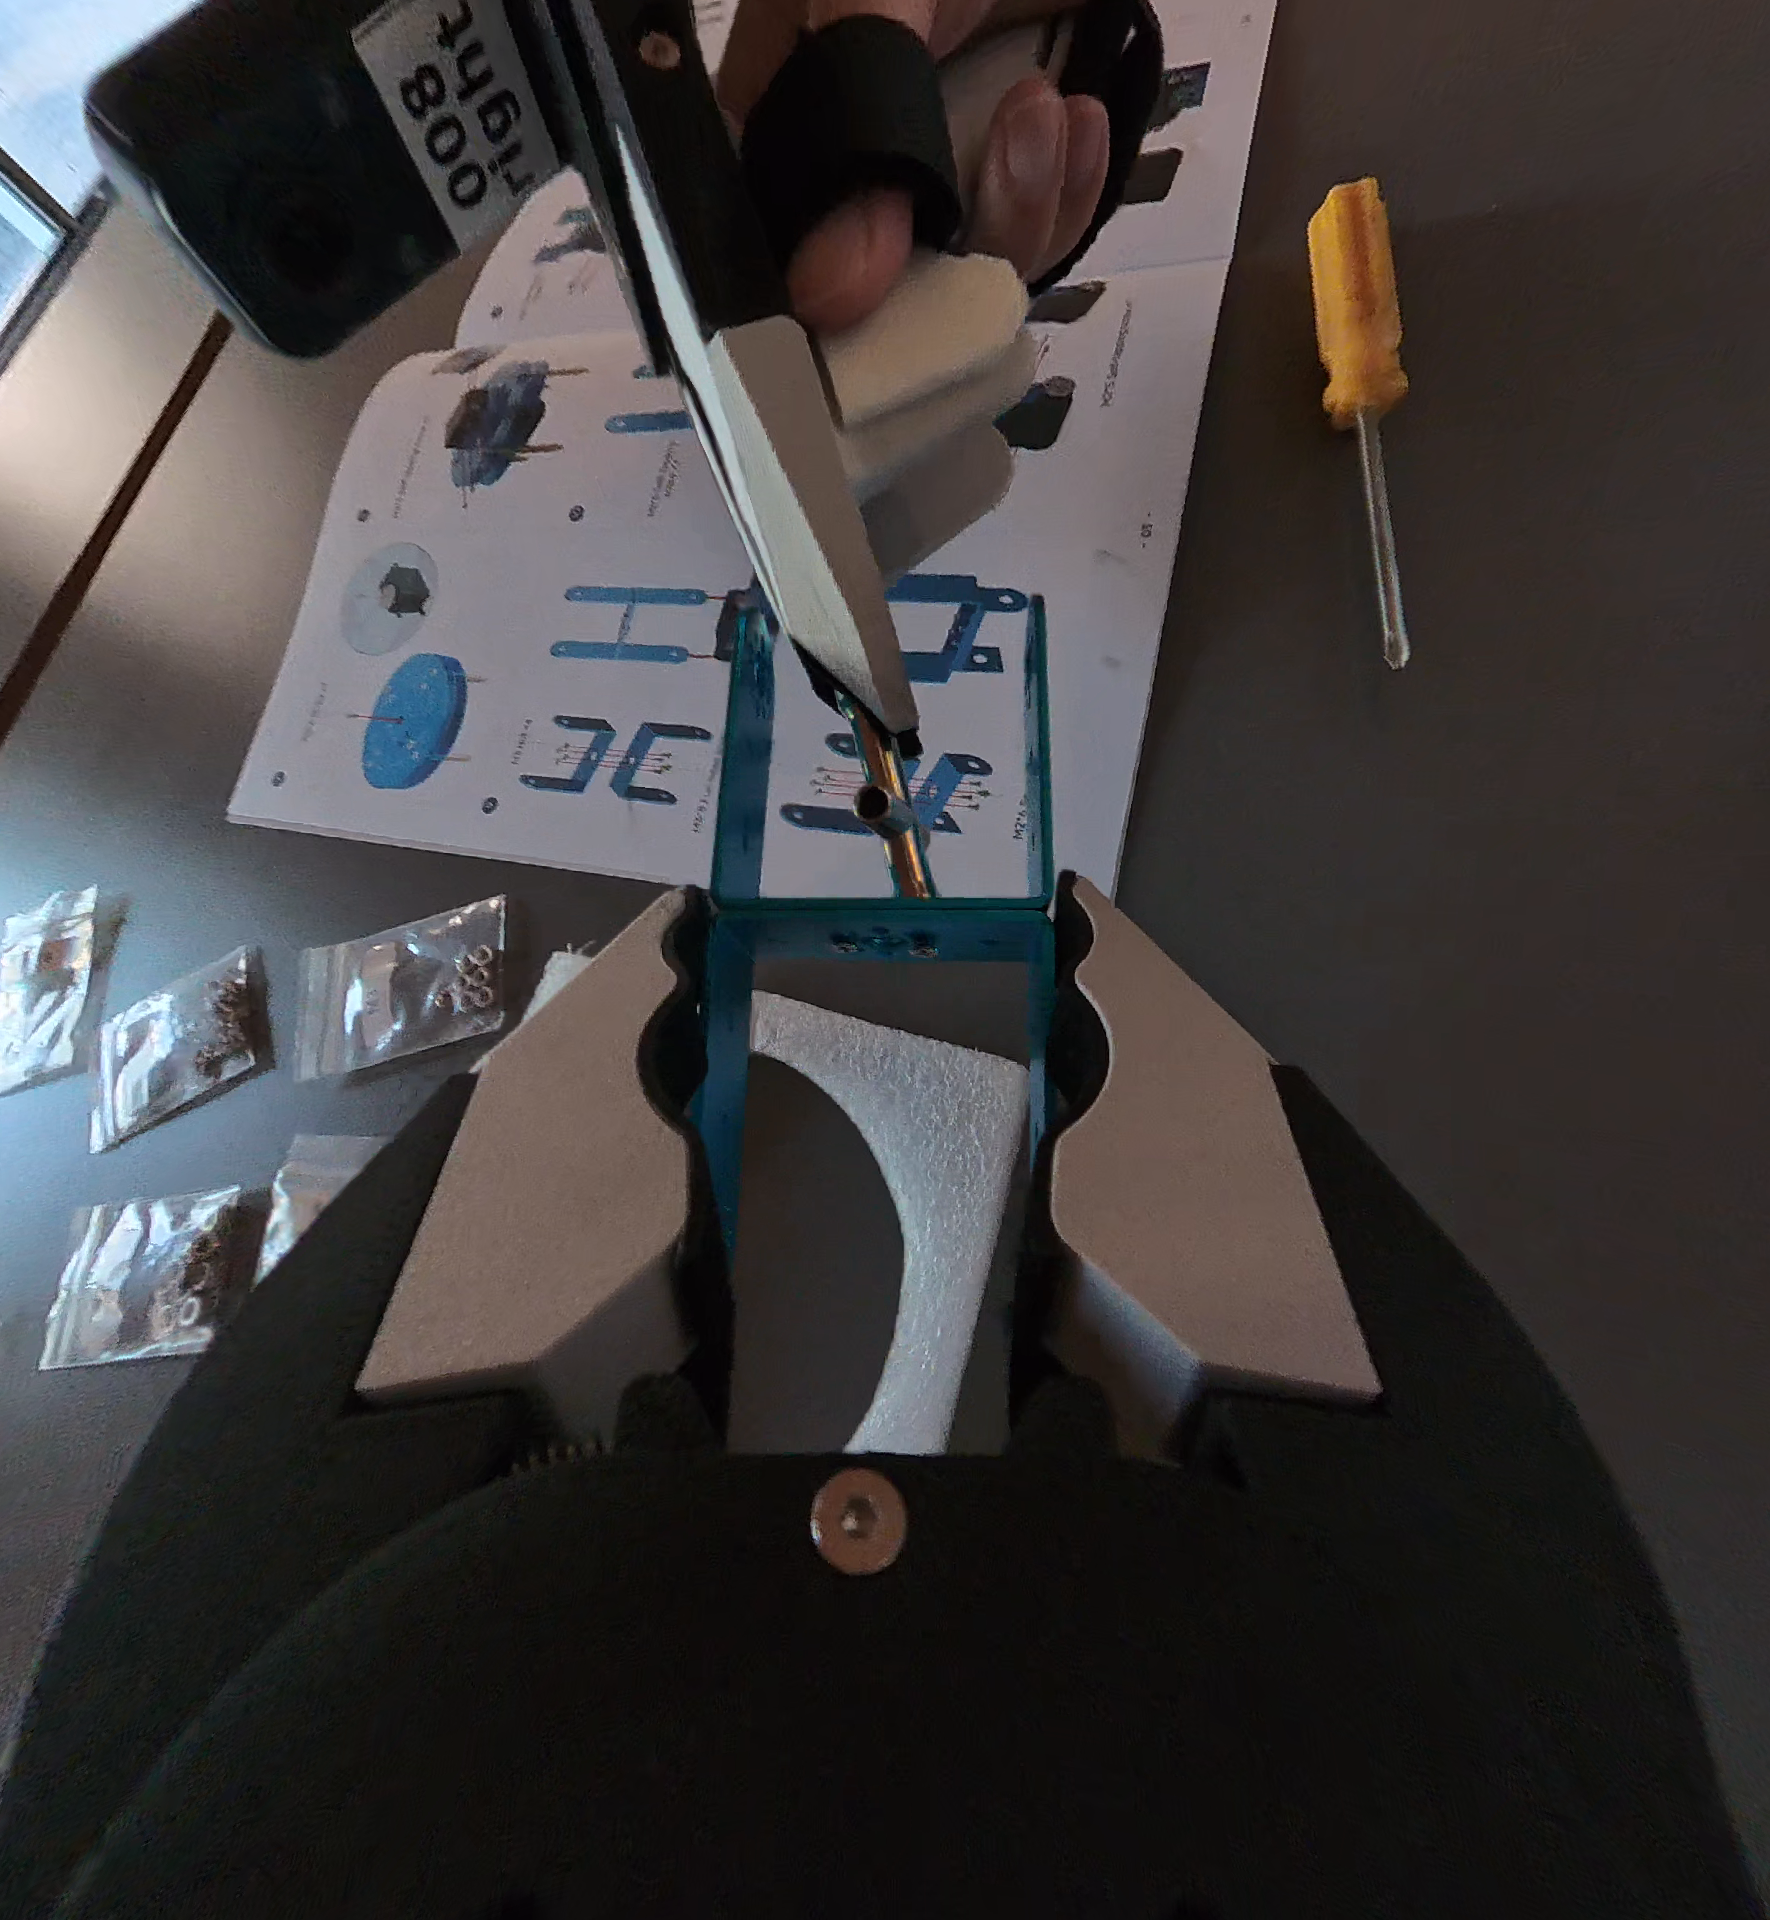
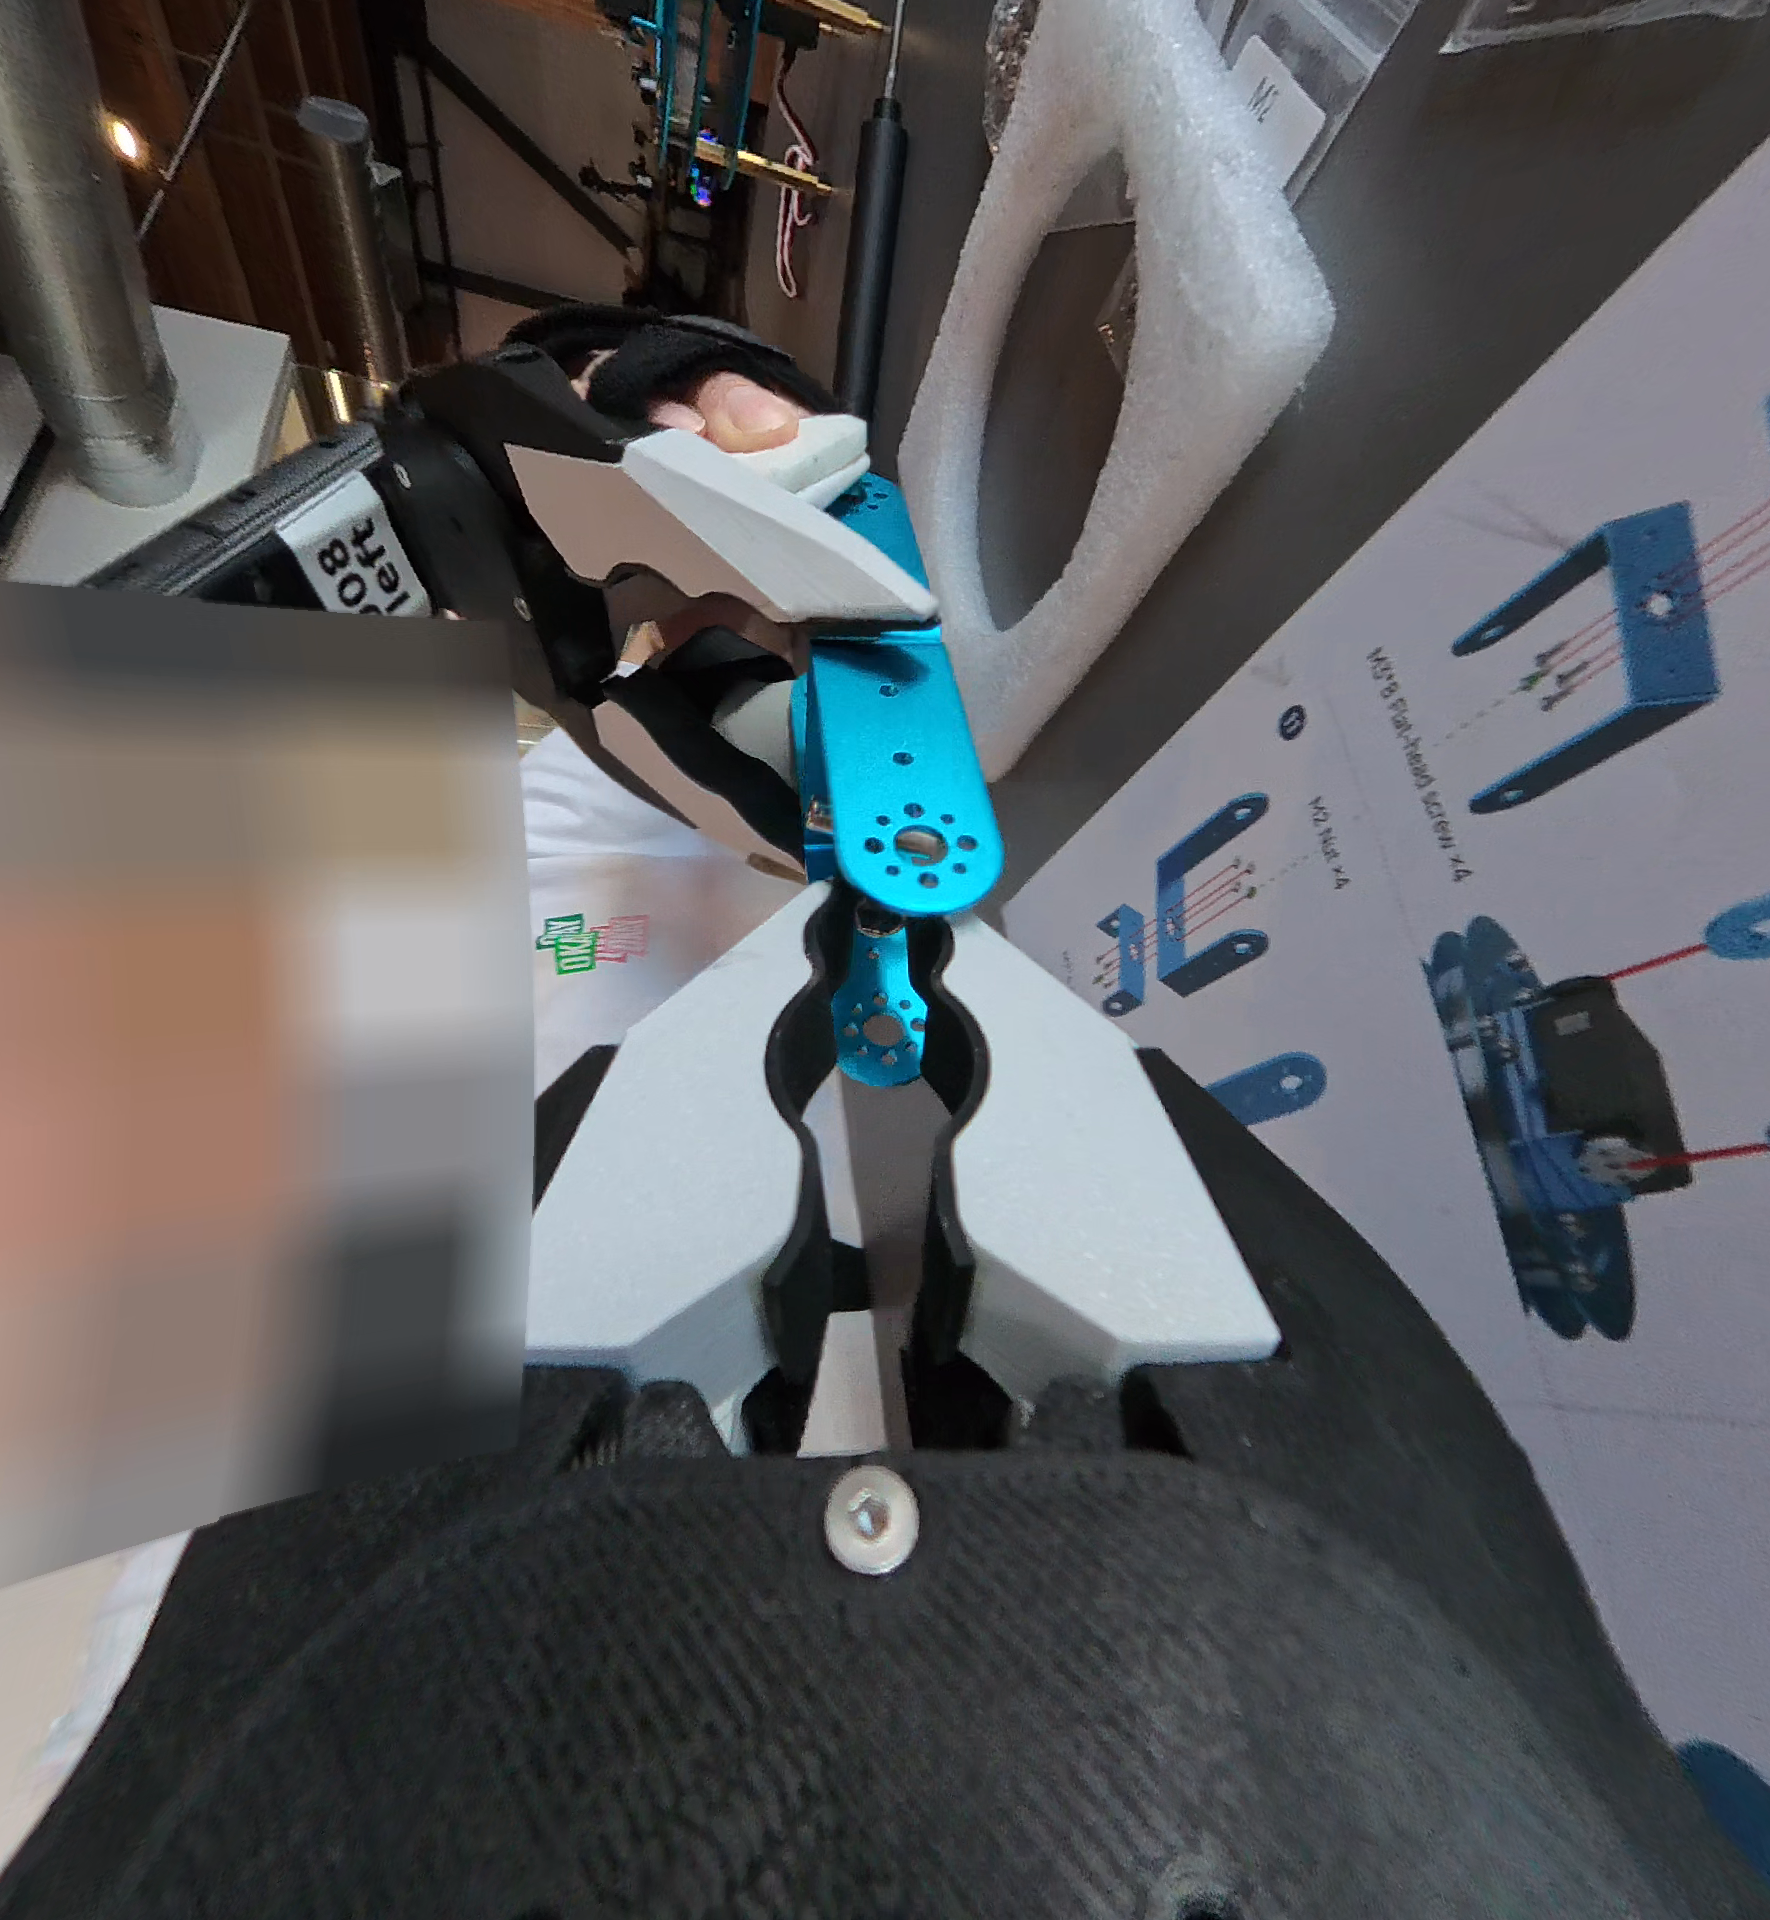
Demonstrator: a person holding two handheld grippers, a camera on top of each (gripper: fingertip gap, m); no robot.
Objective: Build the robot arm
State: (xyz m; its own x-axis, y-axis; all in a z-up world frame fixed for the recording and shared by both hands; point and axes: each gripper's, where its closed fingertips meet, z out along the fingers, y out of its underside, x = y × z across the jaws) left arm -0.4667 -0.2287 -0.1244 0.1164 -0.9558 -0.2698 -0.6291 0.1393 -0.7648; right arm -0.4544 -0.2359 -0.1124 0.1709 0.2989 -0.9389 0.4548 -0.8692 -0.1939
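Left gripper (image 1: 876, 925) around blue bracket (image 1: 881, 935); right gripper (image 1: 886, 727) on metal tool (image 1: 896, 821)

Dark grey table (image 1: 1483, 935) with loose kit parts

An open instruction booklet (image 1: 569, 582) lies far; a yellow screwdriver (image 1: 1364, 364) lies right, small plastic bags (image 1: 185, 1049) left, white foam (image 1: 922, 1195) near.

My matt grey plastic fingers (image 1: 569, 1132) pinch a glossy blue anodised metal bracket (image 1: 881, 935); a shiny brass-toned metal tool (image 1: 896, 821), rough white foam (image 1: 922, 1164) and a smooth paper manual (image 1: 548, 582) lie near.
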